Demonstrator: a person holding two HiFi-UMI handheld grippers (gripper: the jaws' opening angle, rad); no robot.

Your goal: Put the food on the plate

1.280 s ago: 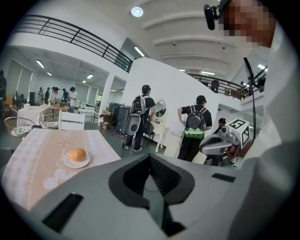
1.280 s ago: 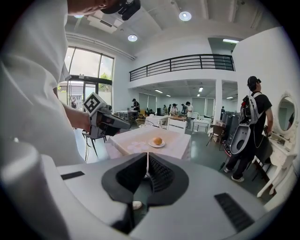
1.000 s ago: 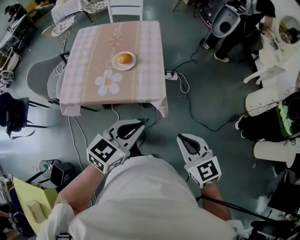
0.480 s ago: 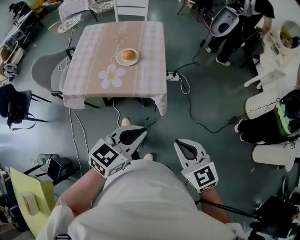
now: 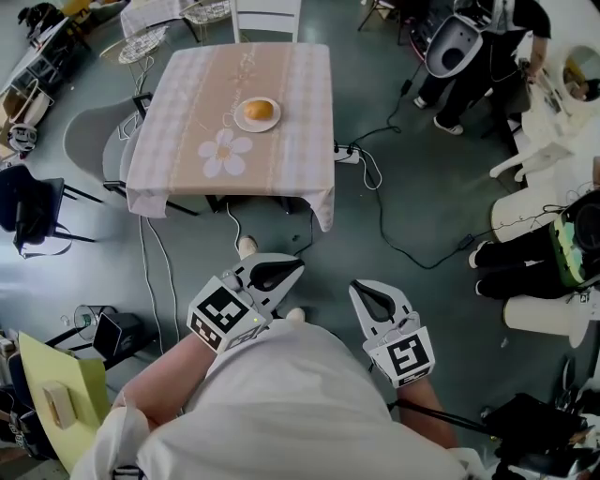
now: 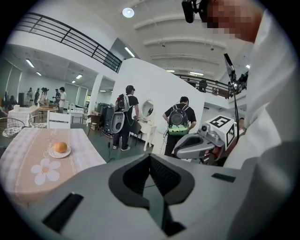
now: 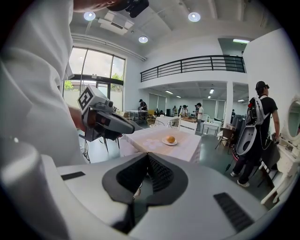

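Observation:
A round golden bun [image 5: 258, 110] lies on a small white plate [image 5: 242, 119] on the table with the pink checked cloth [image 5: 300, 141], far ahead of me. The same bun [image 6: 60, 147] shows at the left of the left gripper view, and the bun [image 7: 170, 139] shows mid-frame in the right gripper view. My left gripper [image 5: 295, 269] is held close to my body, jaws shut and empty. My right gripper [image 5: 359, 289] hangs beside it, also shut with nothing between the jaws. Both are well short of the table.
A white flower mat [image 5: 222, 153] lies on the cloth near the plate. Grey chairs [image 5: 94, 145] stand left of the table, a white chair [image 5: 265, 17] behind it. Cables and a power strip [image 5: 347, 155] cross the floor. People [image 5: 478, 56] and white equipment stand at the right.
The view has shifted a little, so the table now sits slightly higher and further right. Both grippers stay shut and close to my body; the left has edged right.

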